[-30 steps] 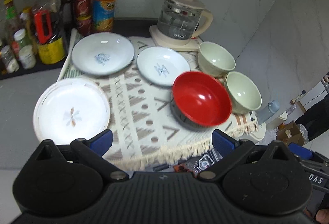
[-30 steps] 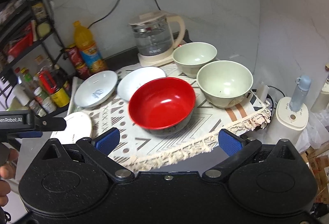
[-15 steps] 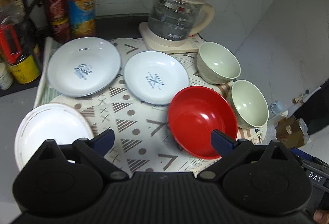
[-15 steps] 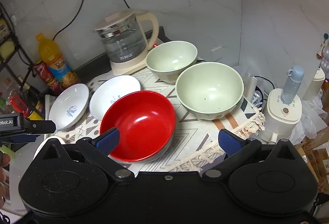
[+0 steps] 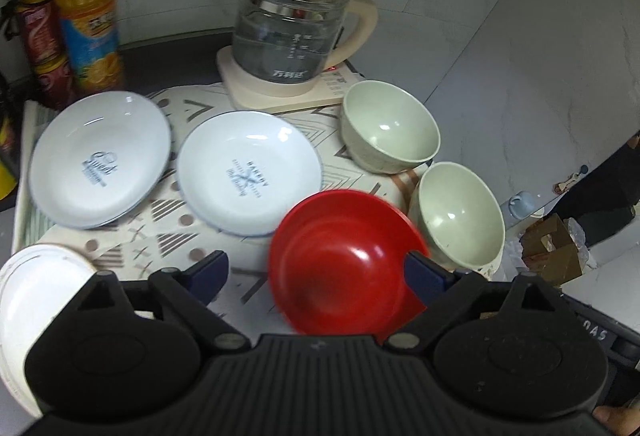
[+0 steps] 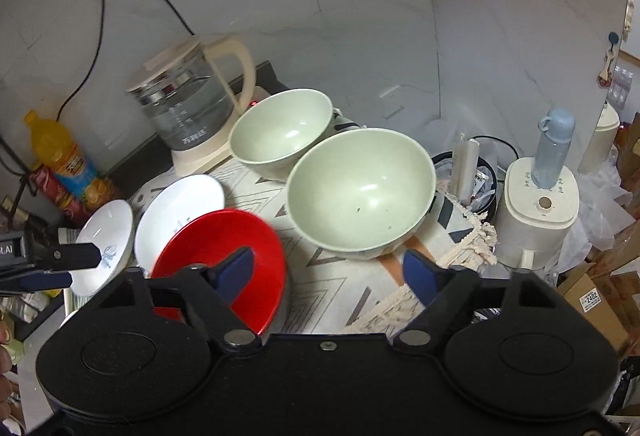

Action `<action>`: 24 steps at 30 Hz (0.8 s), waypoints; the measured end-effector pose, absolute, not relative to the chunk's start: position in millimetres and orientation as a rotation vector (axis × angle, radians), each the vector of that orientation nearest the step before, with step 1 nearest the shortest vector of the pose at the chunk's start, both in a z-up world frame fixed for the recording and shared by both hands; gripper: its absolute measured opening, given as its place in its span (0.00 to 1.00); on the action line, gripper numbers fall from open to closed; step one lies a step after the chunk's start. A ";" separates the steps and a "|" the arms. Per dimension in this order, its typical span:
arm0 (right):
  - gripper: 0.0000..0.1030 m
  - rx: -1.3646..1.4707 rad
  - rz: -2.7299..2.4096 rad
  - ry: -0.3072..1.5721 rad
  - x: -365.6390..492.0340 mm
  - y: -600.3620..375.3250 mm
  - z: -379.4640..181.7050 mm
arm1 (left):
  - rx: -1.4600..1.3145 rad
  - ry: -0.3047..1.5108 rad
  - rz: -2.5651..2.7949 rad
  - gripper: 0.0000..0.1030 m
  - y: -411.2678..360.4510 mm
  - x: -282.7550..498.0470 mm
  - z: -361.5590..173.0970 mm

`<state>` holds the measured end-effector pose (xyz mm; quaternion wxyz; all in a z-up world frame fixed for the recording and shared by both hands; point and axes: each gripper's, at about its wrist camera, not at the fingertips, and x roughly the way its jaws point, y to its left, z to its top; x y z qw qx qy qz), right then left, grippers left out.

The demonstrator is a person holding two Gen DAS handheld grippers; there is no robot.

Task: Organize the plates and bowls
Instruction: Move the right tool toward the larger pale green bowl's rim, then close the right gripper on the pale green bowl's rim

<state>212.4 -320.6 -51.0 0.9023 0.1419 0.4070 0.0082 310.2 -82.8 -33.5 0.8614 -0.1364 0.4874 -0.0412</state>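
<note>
Patterned mat [image 5: 256,280], kettle [image 5: 288,36] behind plates, juice bottle [image 5: 86,8] left

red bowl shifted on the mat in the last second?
No. The red bowl sits beside the near green bowl, same gap to the printed plate; only the cameras advanced.

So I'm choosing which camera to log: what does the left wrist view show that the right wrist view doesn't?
Only the left wrist view shows the white plate at the mat's near left corner in full.

Only the right wrist view shows the white appliance with the blue bottle beside the table, the wall sockets, and the left gripper from outside.

Both show the red bowl, two green bowls, two printed plates, the kettle and the juice bottle.
</note>
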 end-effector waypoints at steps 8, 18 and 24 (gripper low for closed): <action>0.62 0.319 0.040 0.872 241.8 -366.1 -69.4 | -0.283 1.054 -0.096 0.80 -129.5 358.2 -56.8; 0.45 0.316 0.058 0.929 285.2 -399.6 -85.1 | -0.285 1.112 -0.079 0.69 -176.0 403.0 -83.5; 0.40 0.342 0.080 1.000 309.3 -421.0 -100.9 | -0.344 1.165 -0.059 0.50 -193.1 421.6 -100.2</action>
